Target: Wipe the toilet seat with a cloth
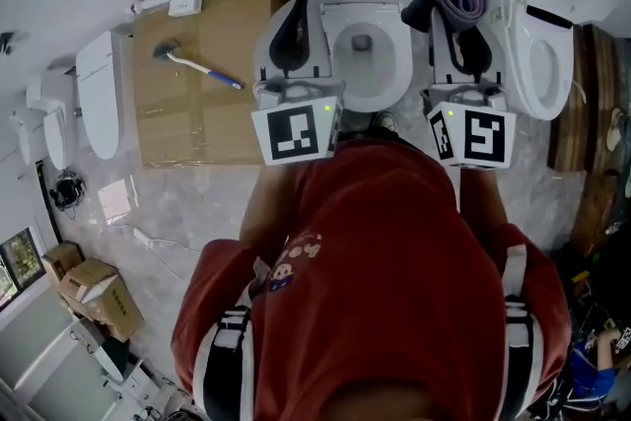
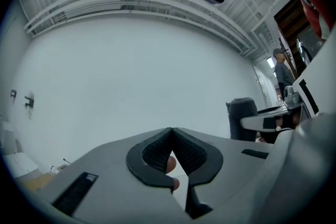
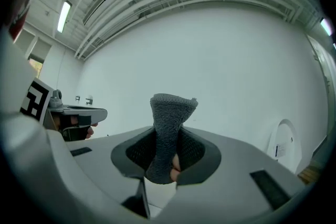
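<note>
The right gripper [image 3: 167,150] is pinching the cloth [image 3: 170,113] and, I think, needing to go down to the toilet seat [image 1: 396,64] next; the left gripper [image 2: 172,132] is hanging closed, empty.

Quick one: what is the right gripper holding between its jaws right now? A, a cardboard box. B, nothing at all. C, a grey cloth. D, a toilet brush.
C: in the right gripper view, the right gripper has its jaws closed on a grey cloth that sticks up from between them.
</note>
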Motion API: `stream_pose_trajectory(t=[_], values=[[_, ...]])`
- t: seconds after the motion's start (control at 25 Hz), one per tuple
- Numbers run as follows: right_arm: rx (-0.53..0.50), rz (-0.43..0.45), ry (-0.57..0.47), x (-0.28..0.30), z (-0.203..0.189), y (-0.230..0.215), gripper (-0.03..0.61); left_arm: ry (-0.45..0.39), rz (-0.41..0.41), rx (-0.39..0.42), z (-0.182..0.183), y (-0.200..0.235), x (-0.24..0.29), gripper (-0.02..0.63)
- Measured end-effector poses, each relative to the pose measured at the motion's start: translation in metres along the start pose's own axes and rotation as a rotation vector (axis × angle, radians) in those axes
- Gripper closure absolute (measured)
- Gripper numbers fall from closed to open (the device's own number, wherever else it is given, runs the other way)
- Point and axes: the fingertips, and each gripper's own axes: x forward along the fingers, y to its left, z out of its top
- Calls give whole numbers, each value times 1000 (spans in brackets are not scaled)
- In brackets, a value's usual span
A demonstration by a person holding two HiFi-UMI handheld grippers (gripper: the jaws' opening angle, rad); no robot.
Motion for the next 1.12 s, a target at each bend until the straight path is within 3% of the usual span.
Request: stream_pose_trajectory(t=[0.12, 0.56, 1.12], values=[[-41, -2, -25, -4, 7, 4, 492, -28, 9, 33, 8, 2, -6, 601], [-49, 2, -32, 9, 2, 10, 492, -20, 28, 24, 2, 11, -5, 601], [-77, -35, -16, 13, -4, 4, 492, -22, -17, 4, -1, 2, 9, 601]])
